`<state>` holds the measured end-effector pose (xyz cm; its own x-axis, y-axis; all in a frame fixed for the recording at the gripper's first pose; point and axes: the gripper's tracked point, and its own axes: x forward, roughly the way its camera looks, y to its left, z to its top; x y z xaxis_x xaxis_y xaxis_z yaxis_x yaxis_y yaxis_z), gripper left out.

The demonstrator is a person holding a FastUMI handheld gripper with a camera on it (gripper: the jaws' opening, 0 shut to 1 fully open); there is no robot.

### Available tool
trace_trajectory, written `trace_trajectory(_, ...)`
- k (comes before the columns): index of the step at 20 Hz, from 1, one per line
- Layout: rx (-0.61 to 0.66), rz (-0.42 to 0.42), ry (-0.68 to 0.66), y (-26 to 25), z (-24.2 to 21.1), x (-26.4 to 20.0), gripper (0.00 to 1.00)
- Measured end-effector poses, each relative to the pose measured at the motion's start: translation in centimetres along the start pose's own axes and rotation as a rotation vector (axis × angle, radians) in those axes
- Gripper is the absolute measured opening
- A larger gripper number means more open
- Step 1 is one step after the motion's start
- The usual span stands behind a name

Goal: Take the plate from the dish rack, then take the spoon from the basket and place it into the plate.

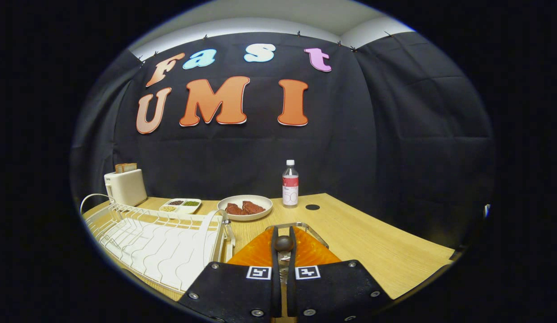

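Note:
My gripper (pixel 283 246) hangs over an orange ribbed plate (pixel 312 252) on the wooden table, just right of the white dish rack (pixel 157 244). Its two thin black fingers (pixel 274 255) stand nearly together, pressing on a slim utensil with a dark round end (pixel 283 242), which looks like the spoon. A bit of its shiny shaft shows lower in the gap. The utensil's other end is hidden behind the gripper body. A shiny rim (pixel 305 225) runs along the plate's far edge. The rack's slots hold no dishes.
Beyond the plate stand a white bowl of red-brown meat (pixel 245 207), a clear bottle (pixel 290 184) and a black round spot (pixel 312 207). A white toaster with bread (pixel 124 186) and a divided tray of beans (pixel 180 205) sit behind the rack. The table's edge (pixel 422 278) runs along the right.

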<state>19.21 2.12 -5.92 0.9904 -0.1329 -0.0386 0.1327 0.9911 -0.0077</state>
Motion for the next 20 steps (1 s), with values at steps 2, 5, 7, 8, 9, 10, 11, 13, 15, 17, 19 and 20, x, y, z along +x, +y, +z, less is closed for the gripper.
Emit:
trace_trajectory(2, -0.013, -0.01, -0.03, -0.4, 1.4, -0.4, 0.05)
trace_trajectory(5, -0.017, -0.01, -0.067, -0.6, 3.5, -1.7, 0.05)
trace_trajectory(7, -0.02, -0.004, -0.085, -0.8, 4.9, -2.9, 0.05)
trace_trajectory(8, -0.019, -0.001, -0.094, -0.8, 5.4, -3.5, 0.05)
trace_trajectory(9, -0.02, 0.005, -0.098, -0.7, 5.9, -4.2, 0.05)
trace_trajectory(10, -0.022, 0.013, -0.102, -0.5, 6.4, -5.0, 0.05)
trace_trajectory(11, -0.021, 0.024, -0.109, -0.3, 6.9, -6.0, 0.05)
trace_trajectory(13, -0.026, 0.045, -0.121, 0.2, 7.7, -7.9, 0.05)
trace_trajectory(15, -0.034, 0.072, -0.128, 1.1, 8.3, -9.9, 0.05)
trace_trajectory(17, -0.031, 0.11, -0.134, 2.3, 8.6, -12.3, 0.05)
trace_trajectory(19, -0.032, 0.14, -0.142, 3.5, 8.6, -14.4, 0.05)
trace_trajectory(20, -0.035, 0.155, -0.136, 4.1, 8.3, -15.4, 0.05)
